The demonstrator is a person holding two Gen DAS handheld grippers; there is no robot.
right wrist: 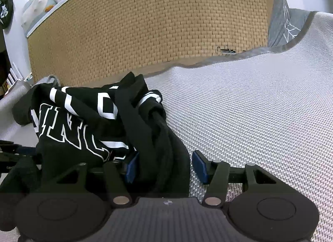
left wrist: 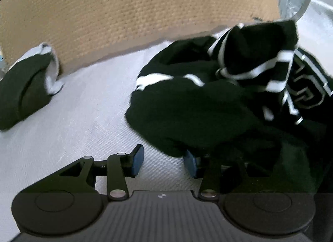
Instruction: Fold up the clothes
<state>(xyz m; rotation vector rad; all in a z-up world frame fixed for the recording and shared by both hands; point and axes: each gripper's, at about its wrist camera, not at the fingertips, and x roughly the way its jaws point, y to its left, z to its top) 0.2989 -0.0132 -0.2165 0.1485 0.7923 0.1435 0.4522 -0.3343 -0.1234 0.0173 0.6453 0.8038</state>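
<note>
A crumpled black garment with white lettering and stripes (left wrist: 197, 104) lies in a heap on the white woven bed cover (left wrist: 83, 117). My left gripper (left wrist: 164, 162) is open, its blue pads apart; the garment's edge drapes over the right finger. In the right wrist view the same garment (right wrist: 87, 121) is bunched at the left. My right gripper (right wrist: 166, 167) is open, and a thick fold of the black cloth hangs between its blue pads without being pinched.
A tan woven headboard (right wrist: 145, 23) stands behind the bed. A folded dark and grey garment (left wrist: 27, 87) lies at the left by the headboard. A grey pillow (right wrist: 285, 23) sits at the far right. Bare cover (right wrist: 260, 106) spreads to the right.
</note>
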